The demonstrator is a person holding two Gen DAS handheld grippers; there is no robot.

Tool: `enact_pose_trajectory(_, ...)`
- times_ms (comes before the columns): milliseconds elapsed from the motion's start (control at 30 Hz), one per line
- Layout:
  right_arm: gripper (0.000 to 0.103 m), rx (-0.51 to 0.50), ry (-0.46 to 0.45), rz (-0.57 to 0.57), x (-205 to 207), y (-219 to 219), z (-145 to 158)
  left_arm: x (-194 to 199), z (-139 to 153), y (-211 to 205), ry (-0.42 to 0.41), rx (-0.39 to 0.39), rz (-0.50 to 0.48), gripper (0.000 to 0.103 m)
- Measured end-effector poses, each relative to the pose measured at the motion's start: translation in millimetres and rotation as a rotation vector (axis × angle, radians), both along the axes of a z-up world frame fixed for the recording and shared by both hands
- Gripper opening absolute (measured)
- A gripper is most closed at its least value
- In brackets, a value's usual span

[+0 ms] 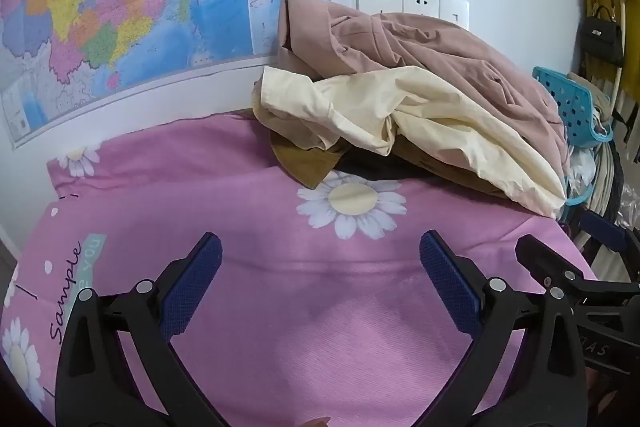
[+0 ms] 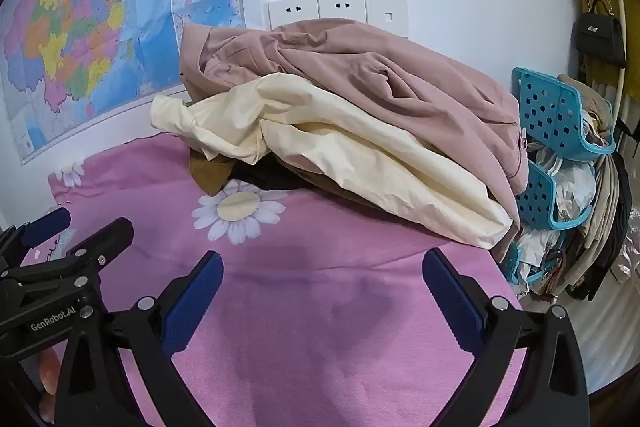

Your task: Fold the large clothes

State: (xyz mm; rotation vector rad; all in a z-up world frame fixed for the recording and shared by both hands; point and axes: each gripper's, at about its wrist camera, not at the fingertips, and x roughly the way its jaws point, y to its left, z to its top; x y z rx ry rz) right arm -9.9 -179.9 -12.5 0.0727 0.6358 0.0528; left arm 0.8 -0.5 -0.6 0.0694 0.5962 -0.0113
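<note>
A heap of clothes lies at the far side of the pink daisy-print sheet (image 1: 240,187), against the wall. On top is a dusty-pink garment (image 1: 440,47) (image 2: 360,75), below it a cream garment (image 1: 420,115) (image 2: 360,155), and under those a brown one (image 1: 304,167) (image 2: 208,171) and something dark. My left gripper (image 1: 320,255) is open and empty above the sheet, short of the heap. My right gripper (image 2: 322,273) is open and empty too, beside the left one, whose body shows in the right wrist view (image 2: 60,267).
A large coloured map (image 1: 140,7) hangs on the wall to the left, with white wall sockets (image 1: 412,5) behind the heap. Blue perforated baskets (image 2: 560,115) with bags and clothes stand off the sheet's right edge. A black handbag (image 2: 598,35) hangs there.
</note>
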Motion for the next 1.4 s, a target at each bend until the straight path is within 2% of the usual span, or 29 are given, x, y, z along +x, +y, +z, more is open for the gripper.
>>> enact_pose_trajectory(400,0.097,-0.041,-0.03,-0.007,-7,-2,9,-3,3,-4,-0.003,-0.009,0.006,0.098)
enact_pose_trajectory(733,0.097,-0.055,-0.023,-0.011,-6,0,10,-3,2,4,-0.004,-0.035,0.017,0.098)
enact_pose_trajectory(1400,0.097,-0.073,-0.036,-0.026,-3,-3,15,-2,7,5,-0.018,-0.039,0.023,0.098)
